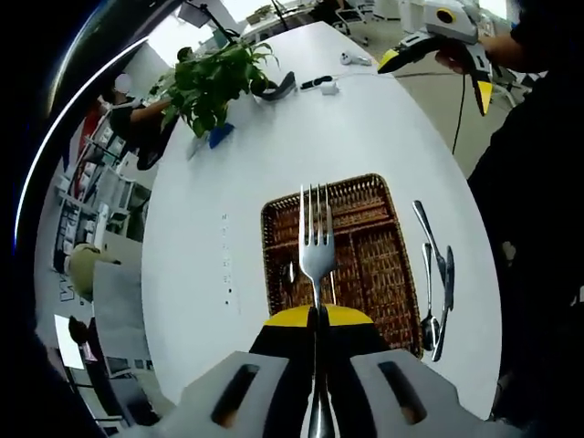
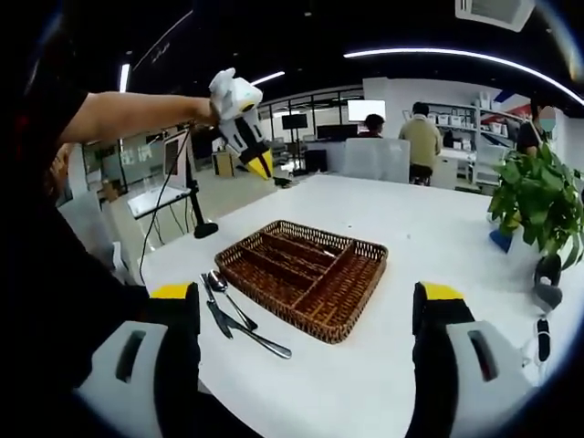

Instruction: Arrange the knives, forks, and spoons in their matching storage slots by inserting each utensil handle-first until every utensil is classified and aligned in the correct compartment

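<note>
Left gripper (image 1: pixel 317 315): I hold it above the table, its jaws pressed together on a fork (image 1: pixel 316 246). In the right gripper view I see it raised high, far over the tray.
Fork: thin polished steel, tines pointing away from me, handle hidden down between the jaws. Its long axis runs along the jaws and seems roughly in line with the slots under it.
Tray (image 1: pixel 380 205): a woven brown wicker basket with narrow dividers, lying under and a little right of the fork. Something pale lies in a left slot; I cannot tell what.
Loose utensils (image 1: pixel 436 292): steel pieces on the white table (image 1: pixel 301 119), just beside the tray's right edge. From the right gripper view (image 2: pixel 233 321) I think a spoon and a knife are among them.
Right gripper (image 2: pixel 306 310): jaws wide apart, holding nothing, low and near the tray.
Judgement: the handle must enter first, so I think the fork needs turning or lowering flat before release.
</note>
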Demonstrator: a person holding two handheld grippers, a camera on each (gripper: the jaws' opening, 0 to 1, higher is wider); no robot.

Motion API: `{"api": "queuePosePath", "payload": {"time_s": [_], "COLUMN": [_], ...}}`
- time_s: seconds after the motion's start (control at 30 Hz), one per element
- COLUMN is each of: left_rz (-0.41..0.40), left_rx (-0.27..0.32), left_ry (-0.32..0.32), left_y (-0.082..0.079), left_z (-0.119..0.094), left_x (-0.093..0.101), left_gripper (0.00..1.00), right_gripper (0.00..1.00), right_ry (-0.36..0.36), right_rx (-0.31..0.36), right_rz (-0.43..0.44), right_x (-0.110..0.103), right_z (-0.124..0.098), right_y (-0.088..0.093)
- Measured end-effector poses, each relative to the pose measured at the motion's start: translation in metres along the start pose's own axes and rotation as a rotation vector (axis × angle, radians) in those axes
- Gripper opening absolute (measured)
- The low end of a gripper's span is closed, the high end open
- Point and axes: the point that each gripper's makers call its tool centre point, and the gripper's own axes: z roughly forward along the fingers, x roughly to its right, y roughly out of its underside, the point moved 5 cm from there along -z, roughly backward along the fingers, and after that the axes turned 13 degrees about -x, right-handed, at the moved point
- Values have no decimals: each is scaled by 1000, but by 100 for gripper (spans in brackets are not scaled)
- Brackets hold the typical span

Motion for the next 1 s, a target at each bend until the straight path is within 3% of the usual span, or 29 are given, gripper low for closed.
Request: {"api": "queuePosePath", "payload": {"time_s": [0.23, 0.5, 0.6, 1.0], "left_rz": [-51, -61, -103, -94], "left_rx": [10, 6, 8, -2], "left_ry": [11, 15, 15, 22], "left_y": [1, 1, 0, 8], "left_z": [-1, 8, 13, 47], "left_x": [-13, -14, -15, -11], "left_gripper": [1, 1, 1, 0], "right_gripper": [100, 100, 100, 100], "right_ry": [-1, 6, 12, 1], "right_rx": [-7, -16, -12, -35], "right_rz": [4, 13, 19, 38], "right_x": [0, 3, 5, 9], "right_z": [1, 0, 1, 4], "right_y": [2, 7, 7, 18]}}
